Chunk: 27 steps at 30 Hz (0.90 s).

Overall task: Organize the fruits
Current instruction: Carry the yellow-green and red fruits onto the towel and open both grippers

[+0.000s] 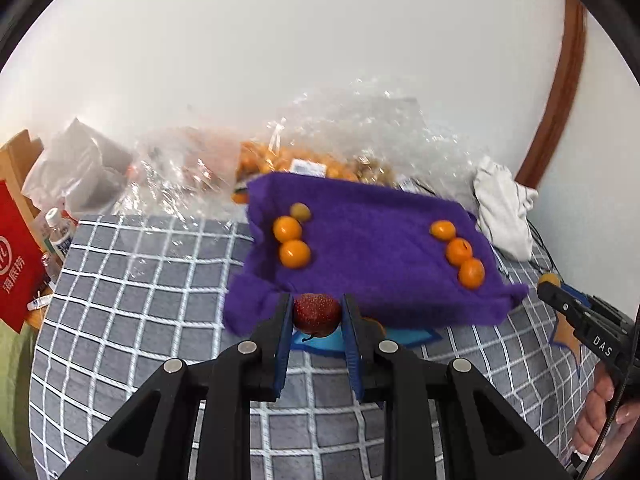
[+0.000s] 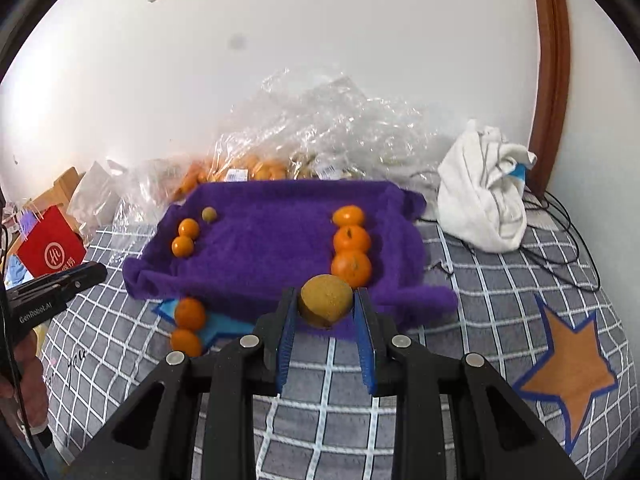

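A purple cloth tray (image 1: 372, 240) (image 2: 276, 240) lies on the checked bed cover. On its left side lie two small oranges (image 1: 290, 242) (image 2: 185, 238) and a small greenish fruit (image 1: 300, 212) (image 2: 209, 214). On its right side lie three oranges in a row (image 1: 459, 251) (image 2: 351, 240). My left gripper (image 1: 316, 314) is shut on a red bumpy fruit (image 1: 316, 314) just before the tray's near edge. My right gripper (image 2: 326, 308) is shut on a brown round fruit (image 2: 326, 306) at the tray's near right edge. Two more oranges (image 2: 188, 326) lie on the cover in front of the tray.
Clear plastic bags with more oranges (image 1: 288, 160) (image 2: 248, 170) lie behind the tray. A white bundled cloth (image 1: 504, 208) (image 2: 484, 192) and black cables (image 2: 568, 240) sit at right. A red paper bag (image 1: 16, 264) (image 2: 50, 248) stands at left. Orange star patches (image 2: 568, 372) mark the cover.
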### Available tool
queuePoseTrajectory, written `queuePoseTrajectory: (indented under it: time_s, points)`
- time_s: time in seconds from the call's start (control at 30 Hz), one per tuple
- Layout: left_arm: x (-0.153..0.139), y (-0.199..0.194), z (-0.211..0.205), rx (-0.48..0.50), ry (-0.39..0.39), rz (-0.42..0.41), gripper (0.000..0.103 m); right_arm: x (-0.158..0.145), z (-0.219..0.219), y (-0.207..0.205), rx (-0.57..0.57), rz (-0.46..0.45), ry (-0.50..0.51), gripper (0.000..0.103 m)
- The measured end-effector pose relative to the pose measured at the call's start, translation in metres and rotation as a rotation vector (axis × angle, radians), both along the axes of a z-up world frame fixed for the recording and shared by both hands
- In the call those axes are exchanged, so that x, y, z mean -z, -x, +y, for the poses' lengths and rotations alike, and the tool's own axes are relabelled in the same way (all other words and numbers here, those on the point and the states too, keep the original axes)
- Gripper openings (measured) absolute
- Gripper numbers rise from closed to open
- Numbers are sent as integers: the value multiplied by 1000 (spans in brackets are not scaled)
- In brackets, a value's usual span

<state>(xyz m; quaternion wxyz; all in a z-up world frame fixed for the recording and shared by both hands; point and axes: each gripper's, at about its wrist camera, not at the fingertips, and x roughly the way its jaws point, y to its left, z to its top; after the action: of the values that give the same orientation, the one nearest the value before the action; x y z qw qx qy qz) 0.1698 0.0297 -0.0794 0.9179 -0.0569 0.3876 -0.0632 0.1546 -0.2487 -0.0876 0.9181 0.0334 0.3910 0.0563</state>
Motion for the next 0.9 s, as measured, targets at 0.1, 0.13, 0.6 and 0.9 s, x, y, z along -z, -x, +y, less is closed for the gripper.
queuePoseTrajectory:
  time_s: [0.1,0.13,0.6,0.9]
  points:
    - [-2,-6,8,-13,10,1,23,-3,4,-7,-5,1,-15,28]
    - [-2,-7,10,-15,15,4,23,-2,5,-9,-6,2,-15,28]
    - [2,-28,12,-9,41,23,23,7,16,-35,-14,21,-29,28]
    - [2,-57,10,6,61,25,23,12,20,-60,-23,13,-32,28]
